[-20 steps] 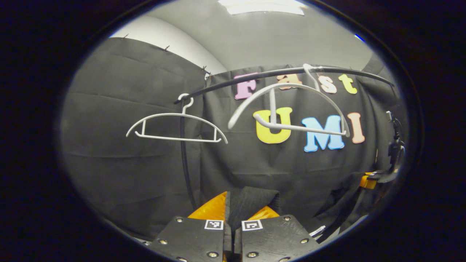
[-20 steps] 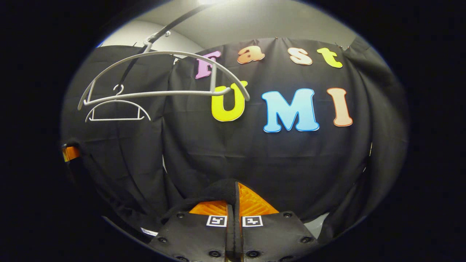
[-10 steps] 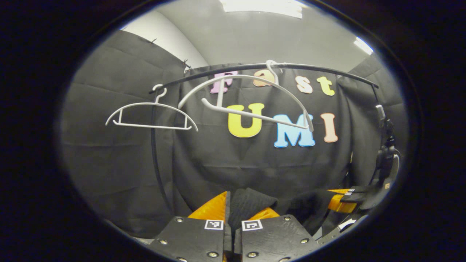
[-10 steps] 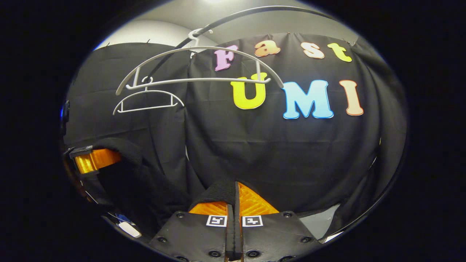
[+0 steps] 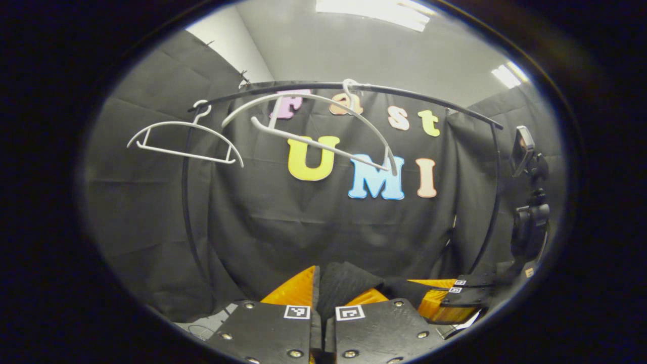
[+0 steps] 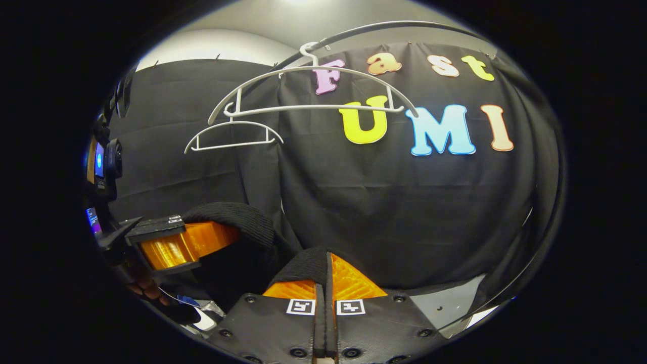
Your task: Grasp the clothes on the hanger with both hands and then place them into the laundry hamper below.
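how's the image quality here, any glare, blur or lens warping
Left gripper view: ceiling lights blow out to white, and the fisheye bows the rail and stretches the near hanger. Right gripper view: sharp on the hangers, the black garment merges with the dark cloth, and the rail curves heavily.

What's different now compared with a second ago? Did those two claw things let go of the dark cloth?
No. The left gripper and right gripper stay shut on the black knitted garment and have drawn closer together, each now larger in the other's view. The two bare white plastic hangers remain on the black curved rail; the nearer one hangs tilted.
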### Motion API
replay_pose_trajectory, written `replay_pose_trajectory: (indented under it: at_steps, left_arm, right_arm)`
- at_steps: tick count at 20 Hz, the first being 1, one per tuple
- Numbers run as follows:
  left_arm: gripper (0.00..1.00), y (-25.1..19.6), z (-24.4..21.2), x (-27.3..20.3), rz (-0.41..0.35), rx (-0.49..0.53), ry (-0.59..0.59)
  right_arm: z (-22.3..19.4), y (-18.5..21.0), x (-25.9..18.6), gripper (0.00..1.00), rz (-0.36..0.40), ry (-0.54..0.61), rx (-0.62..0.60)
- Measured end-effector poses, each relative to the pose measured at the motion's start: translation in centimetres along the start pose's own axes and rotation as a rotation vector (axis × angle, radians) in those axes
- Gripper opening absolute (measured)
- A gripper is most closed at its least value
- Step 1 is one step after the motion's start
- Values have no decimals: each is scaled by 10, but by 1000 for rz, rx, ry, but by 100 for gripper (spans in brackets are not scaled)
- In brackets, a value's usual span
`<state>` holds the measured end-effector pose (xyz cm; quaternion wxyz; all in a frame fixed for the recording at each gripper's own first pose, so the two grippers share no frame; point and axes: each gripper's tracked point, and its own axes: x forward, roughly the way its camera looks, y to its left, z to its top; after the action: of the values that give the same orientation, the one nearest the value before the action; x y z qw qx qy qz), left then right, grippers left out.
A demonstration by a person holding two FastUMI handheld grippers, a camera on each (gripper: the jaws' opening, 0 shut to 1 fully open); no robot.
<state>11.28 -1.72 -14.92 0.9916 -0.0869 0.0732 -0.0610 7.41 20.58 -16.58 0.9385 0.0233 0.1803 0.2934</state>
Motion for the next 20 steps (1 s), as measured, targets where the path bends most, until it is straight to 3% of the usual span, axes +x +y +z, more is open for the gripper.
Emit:
replay_pose_trajectory:
  at_steps: [2, 3, 9, 20]
  left_arm:
    - [4, 3, -26, 0, -14, -9, 43]
    - [3, 4, -39, -1, -19, -12, 62]
    - [2, 8, -116, 1, -45, 10, 211]
    - [6, 28, -239, 5, -34, 103, 470]
  right_arm:
    - [-23, -4, -1, 5, -26, 43, 0]
    - [-35, -5, -1, 0, -37, 66, -4]
    - [-105, -9, 4, 1, -85, 199, -16]
    - [-191, -21, 24, 2, -152, 387, -19]
